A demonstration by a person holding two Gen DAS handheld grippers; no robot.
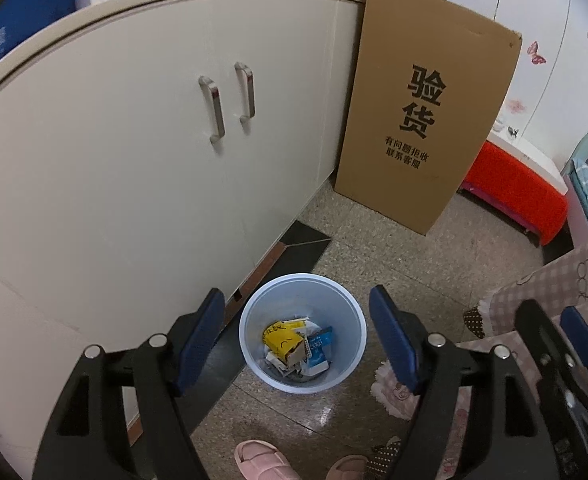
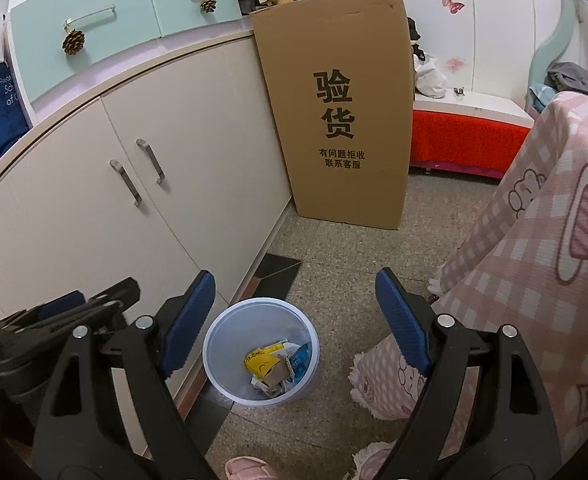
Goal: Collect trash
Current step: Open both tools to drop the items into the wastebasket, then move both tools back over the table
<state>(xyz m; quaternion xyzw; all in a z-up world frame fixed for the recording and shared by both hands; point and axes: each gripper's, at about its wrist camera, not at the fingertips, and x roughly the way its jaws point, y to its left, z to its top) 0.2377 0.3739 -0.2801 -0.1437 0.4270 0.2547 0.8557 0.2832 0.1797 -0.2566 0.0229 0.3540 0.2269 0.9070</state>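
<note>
A pale blue waste bin (image 1: pixel 254 320) stands on the floor beside the white cabinet; it also shows in the right wrist view (image 2: pixel 222 344). Inside lie yellow, blue and white wrappers and a bit of cardboard (image 1: pixel 290 344) (image 2: pixel 274 364). My left gripper (image 1: pixel 297 336) is open and empty, held high above the bin. My right gripper (image 2: pixel 294 320) is open and empty, also above the bin. The right gripper shows at the right edge of the left wrist view (image 1: pixel 561 344), and the left gripper at the left edge of the right wrist view (image 2: pixel 70 308).
A white two-door cabinet (image 1: pixel 134 160) runs along the left. A tall cardboard box (image 1: pixel 425 112) leans against its far end. A pink checked blanket (image 2: pixel 533 260) hangs on the right. A red-covered bench (image 2: pixel 461 140) stands behind. Pink slippers (image 1: pixel 262 460) are below.
</note>
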